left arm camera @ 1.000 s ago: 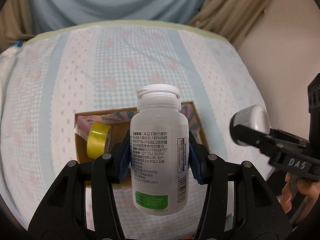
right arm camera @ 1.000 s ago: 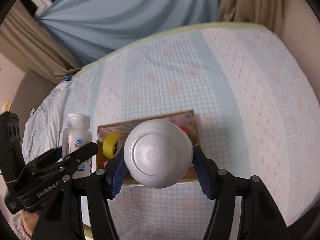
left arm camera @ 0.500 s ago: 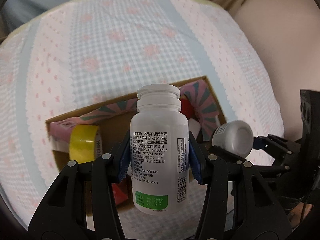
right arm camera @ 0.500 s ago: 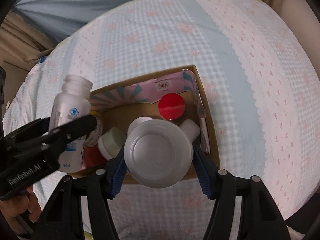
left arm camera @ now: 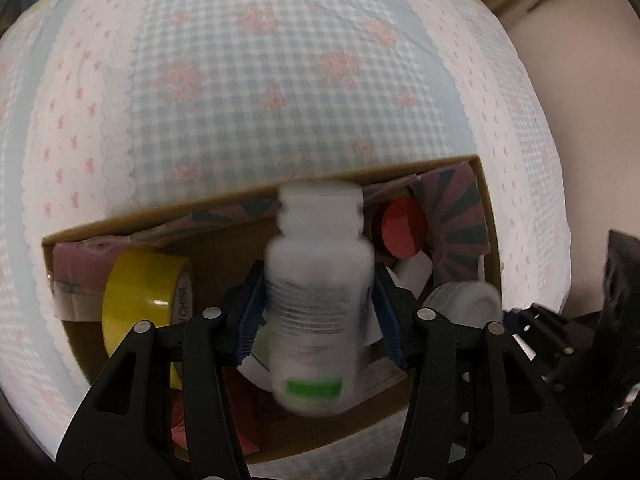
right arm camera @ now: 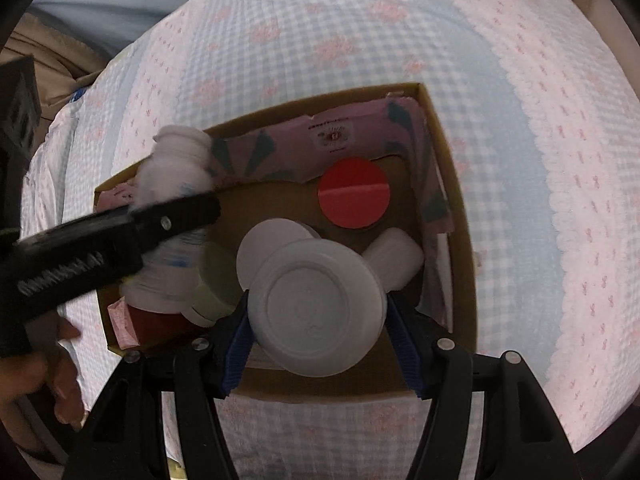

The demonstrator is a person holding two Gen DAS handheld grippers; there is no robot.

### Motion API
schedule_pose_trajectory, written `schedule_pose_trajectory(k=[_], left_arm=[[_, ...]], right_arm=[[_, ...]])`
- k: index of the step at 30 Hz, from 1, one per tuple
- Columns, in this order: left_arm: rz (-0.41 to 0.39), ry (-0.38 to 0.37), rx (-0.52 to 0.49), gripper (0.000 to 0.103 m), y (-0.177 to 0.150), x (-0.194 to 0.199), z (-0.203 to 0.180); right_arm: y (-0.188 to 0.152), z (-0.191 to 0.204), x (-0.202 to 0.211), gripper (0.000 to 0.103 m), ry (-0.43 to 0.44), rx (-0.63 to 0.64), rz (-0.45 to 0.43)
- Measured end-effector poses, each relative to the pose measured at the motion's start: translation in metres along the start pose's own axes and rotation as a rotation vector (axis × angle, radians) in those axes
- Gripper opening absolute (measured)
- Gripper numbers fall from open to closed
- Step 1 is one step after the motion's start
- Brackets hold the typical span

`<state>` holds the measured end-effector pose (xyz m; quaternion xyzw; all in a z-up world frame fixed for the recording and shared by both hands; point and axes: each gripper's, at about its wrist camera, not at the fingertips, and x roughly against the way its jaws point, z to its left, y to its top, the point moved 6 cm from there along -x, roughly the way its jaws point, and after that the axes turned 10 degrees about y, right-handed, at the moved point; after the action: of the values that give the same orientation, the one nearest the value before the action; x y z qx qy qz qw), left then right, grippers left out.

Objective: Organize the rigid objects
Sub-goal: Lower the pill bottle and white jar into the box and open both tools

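Left wrist view shows our left gripper (left arm camera: 320, 320) pointing steeply down over a cardboard box (left arm camera: 486, 216) that sits on a bed with a checked, flower-print cover (left arm camera: 256, 80). Between its blue-padded fingers (left arm camera: 250, 320) stands a white pill bottle (left arm camera: 320, 292), upright and blurred, with a green patch near its base; the fingers are spreading apart at this moment, and we see a thin gap on the right pad, so the bottle looks released rather than pinched, though the blur makes contact on the left pad hard to judge. Left of the fingers, inside the box, a yellow tape roll (left arm camera: 140, 296) stands on edge. Beyond the right finger lies a red lid (left arm camera: 402, 226), with a pink patterned paper lining (left arm camera: 460, 216) along the box wall. Right wrist view shows our right gripper (right arm camera: 320, 316) also aimed down into the same box, its fingers either side of a round white jar (right arm camera: 316, 308) seen end-on; these fingers are opening too, and whether the pads touch the jar we cannot tell for certain, though the right pad seems just clear of it. Just ahead of the fingers sit a white cap (right arm camera: 272, 256) and a small white bottle (right arm camera: 396, 258). To the left, the other gripper crosses the box with its bottle, and a hand (right arm camera: 52, 364) shows below it.
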<state>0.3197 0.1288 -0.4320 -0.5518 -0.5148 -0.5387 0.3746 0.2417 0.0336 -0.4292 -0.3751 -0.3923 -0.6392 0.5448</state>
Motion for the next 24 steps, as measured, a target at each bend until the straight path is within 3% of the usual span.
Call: schedule_pose_trajectory(k=[1, 2, 3, 7, 11, 24], left_arm=[[-0.008, 0.010, -0.001, 0.103, 0.001, 0.003, 0.000], [-0.025, 0.012, 0.002, 0.102, 0.002, 0.007, 0.001], [-0.028, 0.012, 0.003, 0.103, 0.003, 0.009, 0.000], [-0.016, 0.040, 0.013, 0.103, -0.001, 0.009, 0.009], [-0.014, 0.062, 0.021, 0.103, -0.008, 0.015, 0.017], [-0.108, 0.104, 0.015, 0.103, -0.021, 0.072, 0.011]], right_arm=[[-0.001, 0.000, -0.001, 0.079, 0.008, 0.001, 0.008], [-0.004, 0.000, -0.003, 0.094, 0.026, 0.005, 0.024], [-0.006, -0.001, -0.005, 0.103, 0.038, 0.008, 0.049], [-0.013, -0.005, -0.002, 0.103, 0.007, 0.032, 0.042], [-0.017, -0.008, 0.005, 0.103, 0.030, -0.001, 0.016], [-0.019, 0.002, 0.043, 0.103, 0.036, 0.042, -0.061]])
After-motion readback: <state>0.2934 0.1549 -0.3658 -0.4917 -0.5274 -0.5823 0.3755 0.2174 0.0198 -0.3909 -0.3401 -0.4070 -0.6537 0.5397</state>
